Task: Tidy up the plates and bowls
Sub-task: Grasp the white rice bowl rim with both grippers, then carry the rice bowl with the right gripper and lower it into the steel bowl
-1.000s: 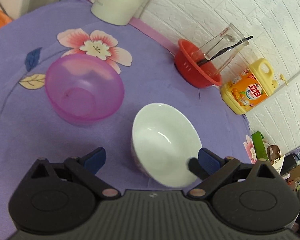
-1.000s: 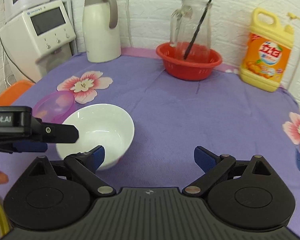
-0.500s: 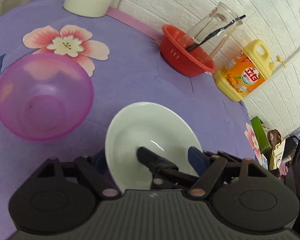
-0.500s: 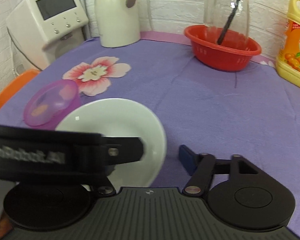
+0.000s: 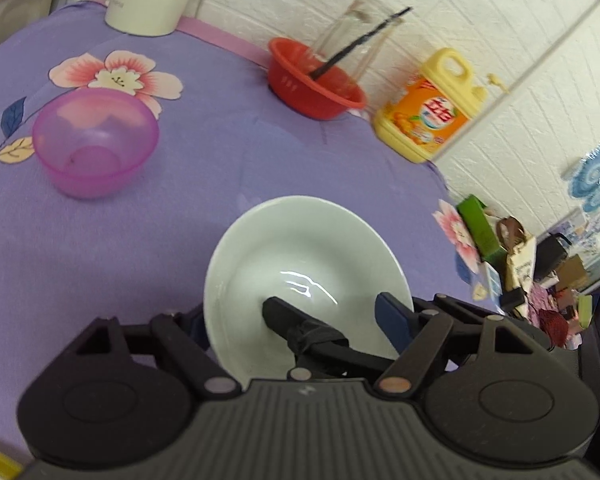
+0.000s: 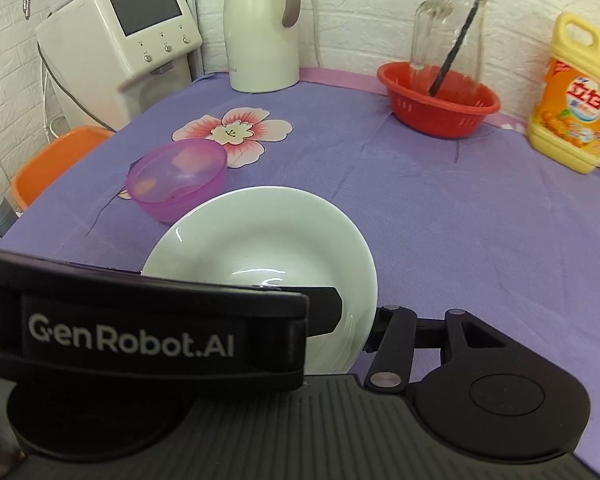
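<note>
A white ceramic bowl (image 5: pixel 300 256) is held tilted between both grippers; it also shows in the right wrist view (image 6: pixel 268 240). My left gripper (image 5: pixel 296 316) brackets it, its left finger hidden behind the rim and its right blue pad (image 5: pixel 392 320) at the bowl's right edge. A black finger of the right gripper (image 5: pixel 296 324) reaches inside the bowl. My right gripper (image 6: pixel 340 320) grips the bowl's near rim. A translucent pink bowl (image 5: pixel 96 144) stands on the purple cloth to the left, also in the right wrist view (image 6: pixel 178 178).
At the back stand a red basket (image 6: pixel 440 104) holding a glass jug (image 6: pixel 448 36), a yellow detergent bottle (image 6: pixel 576 96), a white thermos (image 6: pixel 260 28) and a water dispenser (image 6: pixel 124 40). An orange stool (image 6: pixel 56 160) sits off the left edge. Clutter lies beyond the right edge (image 5: pixel 540 280).
The white bowl has been taken up between the two grippers and lifted, tilted, off the cloth. Both grippers closed in on it and moved back from the pink bowl.
</note>
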{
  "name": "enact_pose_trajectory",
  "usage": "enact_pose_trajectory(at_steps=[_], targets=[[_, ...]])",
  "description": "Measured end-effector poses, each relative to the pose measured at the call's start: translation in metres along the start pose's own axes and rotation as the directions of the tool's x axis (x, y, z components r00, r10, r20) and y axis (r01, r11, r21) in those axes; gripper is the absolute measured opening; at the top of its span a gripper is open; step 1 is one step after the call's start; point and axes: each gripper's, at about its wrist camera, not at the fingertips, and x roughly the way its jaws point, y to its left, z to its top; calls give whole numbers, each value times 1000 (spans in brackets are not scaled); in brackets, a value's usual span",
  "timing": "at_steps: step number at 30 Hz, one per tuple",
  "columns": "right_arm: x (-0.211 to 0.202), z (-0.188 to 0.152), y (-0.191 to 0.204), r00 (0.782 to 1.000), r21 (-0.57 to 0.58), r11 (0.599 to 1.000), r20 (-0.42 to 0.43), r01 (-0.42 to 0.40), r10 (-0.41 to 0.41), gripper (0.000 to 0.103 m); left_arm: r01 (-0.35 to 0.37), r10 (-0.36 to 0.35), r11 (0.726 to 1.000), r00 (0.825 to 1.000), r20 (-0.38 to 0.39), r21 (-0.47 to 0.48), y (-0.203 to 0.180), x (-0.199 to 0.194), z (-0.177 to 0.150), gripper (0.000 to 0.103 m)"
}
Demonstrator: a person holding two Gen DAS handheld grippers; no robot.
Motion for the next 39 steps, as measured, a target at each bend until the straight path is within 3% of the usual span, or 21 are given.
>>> enact_pose_trajectory(at_steps=[9, 14, 19, 21, 22, 23, 29, 33, 39], targets=[[-88, -69, 21, 996, 23, 996, 21, 88, -88, 97, 59, -58, 995, 998, -14, 81, -43, -53, -91, 78], [-112, -113, 26, 996, 60, 994, 4, 94, -94, 98, 65, -60, 991, 997, -53, 115, -51, -62, -136, 78], [-116, -143, 27, 996, 80, 993, -17, 90, -89, 98, 63, -52, 991, 995, -88, 120, -49, -54, -159, 78], [-114, -150, 25, 996, 94, 992, -24, 88, -86, 98, 56, -44, 988, 996, -83, 147, -53, -54, -162, 76], [-114, -152, 24, 996, 99, 991, -18, 87, -86, 97, 56, -43, 987, 995, -89, 153, -54, -54, -161, 80], [-116, -155, 22, 996, 106, 991, -15, 85, -83, 96, 55, -40, 985, 995, -92, 163, -55, -56, -160, 89], [-142, -157, 8, 996, 160, 985, 52, 58, -67, 103, 48, -41, 968, 999, -33, 245, -58, -84, -145, 98], [-159, -153, 2, 988, 166, 982, 108, 89, -108, 103, 43, -52, 960, 998, 24, 275, -53, -108, -131, 99], [-162, -142, -2, 985, 177, 981, 135, 83, -108, 103, -44, 14, 961, 994, 110, 273, -23, -134, -97, 99]])
